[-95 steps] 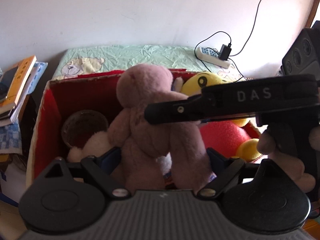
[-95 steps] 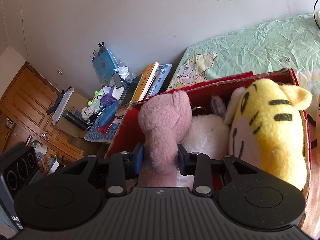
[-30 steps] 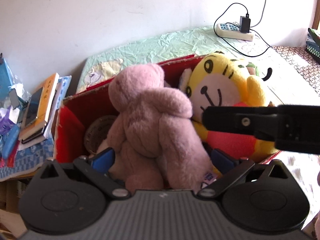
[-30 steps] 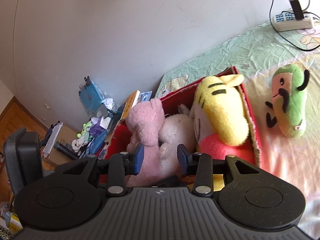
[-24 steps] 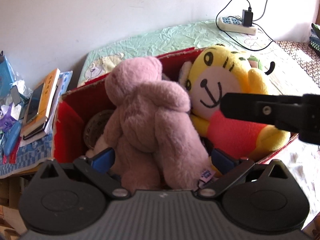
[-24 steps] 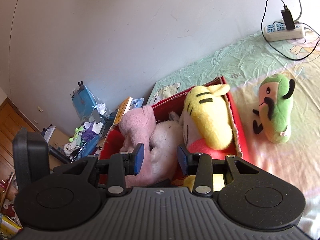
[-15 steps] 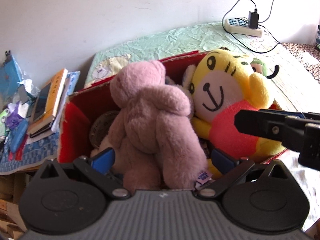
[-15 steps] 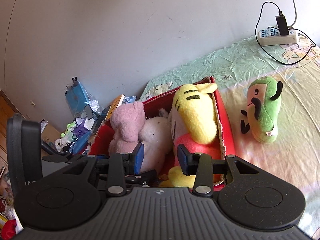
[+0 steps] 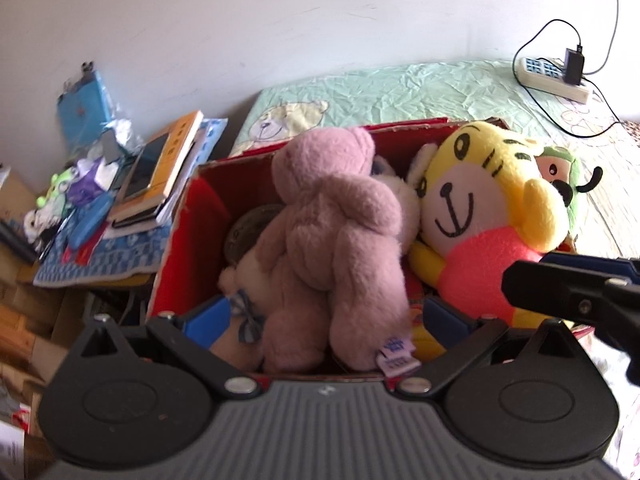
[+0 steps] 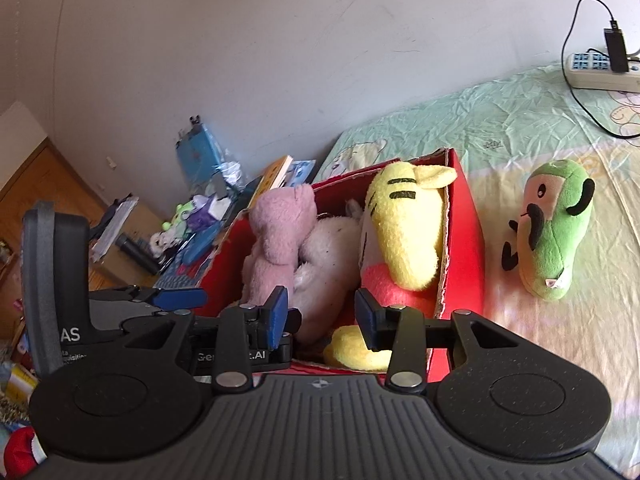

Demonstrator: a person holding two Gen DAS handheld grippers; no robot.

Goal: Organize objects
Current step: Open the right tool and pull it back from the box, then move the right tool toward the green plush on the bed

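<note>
three soft toys now sit packed in the red cardboard box (image 10: 464, 216) on the bed. going left to right, the left gripper (image 9: 326, 318) has let go of the fuzzy pink plush bear (image 9: 332, 240): a second ago its blue pads flanked the bear's legs close in the box, now they stand spread and drawn back. beside the bear a white plush (image 10: 328, 252) is wedged against the yellow tiger plush in a red shirt (image 10: 404, 232). the right gripper (image 10: 320, 316) has backed away too, jaws narrowly apart and empty. right of the box, the green and pink plush with a black moustache (image 10: 548, 232) lies loose on the sheet, probably next.
</note>
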